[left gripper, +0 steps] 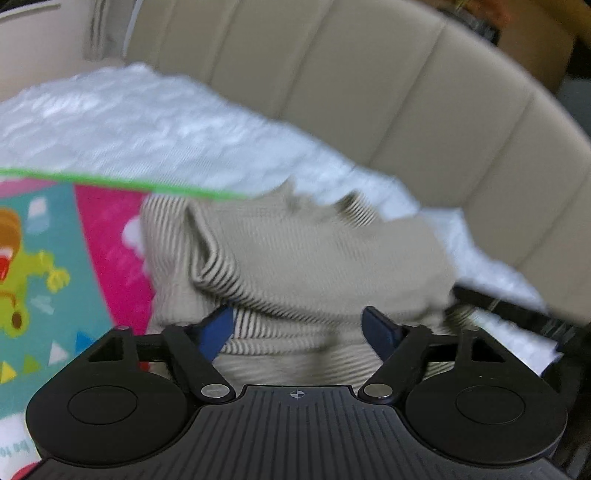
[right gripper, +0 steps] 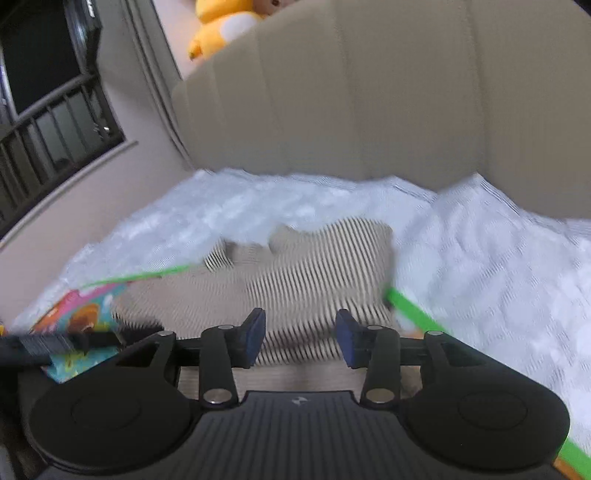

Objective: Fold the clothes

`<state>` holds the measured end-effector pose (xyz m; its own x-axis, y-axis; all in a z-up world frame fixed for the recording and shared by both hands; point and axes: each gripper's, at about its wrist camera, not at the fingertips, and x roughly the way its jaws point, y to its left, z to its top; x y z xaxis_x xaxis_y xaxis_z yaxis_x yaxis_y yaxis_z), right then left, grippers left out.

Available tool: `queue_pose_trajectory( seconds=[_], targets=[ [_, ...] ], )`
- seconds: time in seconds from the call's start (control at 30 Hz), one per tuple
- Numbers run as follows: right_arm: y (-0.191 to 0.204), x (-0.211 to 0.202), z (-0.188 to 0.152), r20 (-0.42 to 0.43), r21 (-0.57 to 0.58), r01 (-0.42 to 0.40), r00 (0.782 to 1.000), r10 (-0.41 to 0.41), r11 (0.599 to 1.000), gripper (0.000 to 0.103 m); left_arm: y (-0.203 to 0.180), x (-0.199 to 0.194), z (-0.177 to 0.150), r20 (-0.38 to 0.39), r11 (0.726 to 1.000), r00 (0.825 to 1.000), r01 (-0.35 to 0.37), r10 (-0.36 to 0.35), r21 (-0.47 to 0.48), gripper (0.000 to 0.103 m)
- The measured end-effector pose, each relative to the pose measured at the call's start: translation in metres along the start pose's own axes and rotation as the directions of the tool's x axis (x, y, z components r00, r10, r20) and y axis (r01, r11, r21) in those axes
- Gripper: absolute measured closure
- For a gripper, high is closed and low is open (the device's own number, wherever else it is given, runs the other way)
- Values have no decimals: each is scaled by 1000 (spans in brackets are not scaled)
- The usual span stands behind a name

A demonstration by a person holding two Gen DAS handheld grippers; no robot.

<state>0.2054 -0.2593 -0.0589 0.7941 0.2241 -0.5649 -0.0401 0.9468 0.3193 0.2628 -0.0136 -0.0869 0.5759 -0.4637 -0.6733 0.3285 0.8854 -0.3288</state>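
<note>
A beige ribbed knit garment [left gripper: 317,258] lies bunched on a colourful cartoon play mat [left gripper: 48,266] with a green border. It also shows in the right wrist view [right gripper: 295,280], partly folded over itself. My left gripper [left gripper: 299,330] is open, its blue pads either side of the garment's near edge with a fold lying over the tips. My right gripper [right gripper: 300,338] is open, blue pads just above the garment's near edge. Both views are motion-blurred.
A white textured blanket [left gripper: 147,133] lies behind the garment and also shows in the right wrist view [right gripper: 480,258]. A beige padded headboard [left gripper: 406,92] stands behind it. The other gripper's black part [left gripper: 517,310] shows at the right. A yellow plush toy [right gripper: 221,26] sits behind the headboard.
</note>
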Motion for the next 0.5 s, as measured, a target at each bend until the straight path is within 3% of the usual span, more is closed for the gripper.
queue_pose_trajectory(
  seconds=[0.03,0.2,0.37,0.43,0.5],
  targets=[
    [-3,5,-2,-8,6,-11,1000,11,1000,50,3,2,-2,-5,1000,1000,-4,4,4,29],
    [-20,32,-16,-112,52,2,994,4,999,50,13,3,-4,-13,1000,1000,-12,12,0,38],
    [-12,36,-18,-124,-4,26,992,-26,1000,50,18,-10,2,10,999,999,-30,31,-24,42],
    [-10,36,-20,-122,-27,31,992,-34,999,50,19,-17,5,24,999,999,-43,43,-28,41],
    [-10,38,-20,-123,-32,33,992,-37,999,50,13,-29,10,71,998,995,-64,65,-10,29]
  ],
)
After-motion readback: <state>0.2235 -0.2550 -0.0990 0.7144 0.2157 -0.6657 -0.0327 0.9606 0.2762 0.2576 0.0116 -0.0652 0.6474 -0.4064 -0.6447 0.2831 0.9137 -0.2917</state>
